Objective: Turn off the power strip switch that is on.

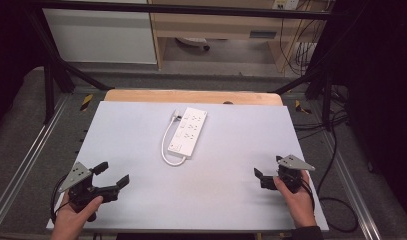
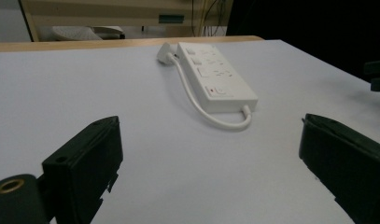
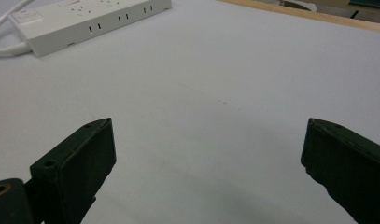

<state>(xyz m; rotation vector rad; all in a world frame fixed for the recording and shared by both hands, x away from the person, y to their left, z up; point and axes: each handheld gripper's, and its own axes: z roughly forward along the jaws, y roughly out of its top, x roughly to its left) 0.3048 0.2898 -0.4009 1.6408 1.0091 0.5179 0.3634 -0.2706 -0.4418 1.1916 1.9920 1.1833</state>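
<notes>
White and flat, a power strip lies on the pale table, a little toward its far edge from the middle, with its white cord looping along one side from the near end up to the plug at the far end. The left tool sits well apart from the power strip, at the table's near left corner, jaws spread wide and gripping nothing. The right tool rests equally far from the power strip at the near right, jaws likewise parted and empty. Each is held by a hand.
</notes>
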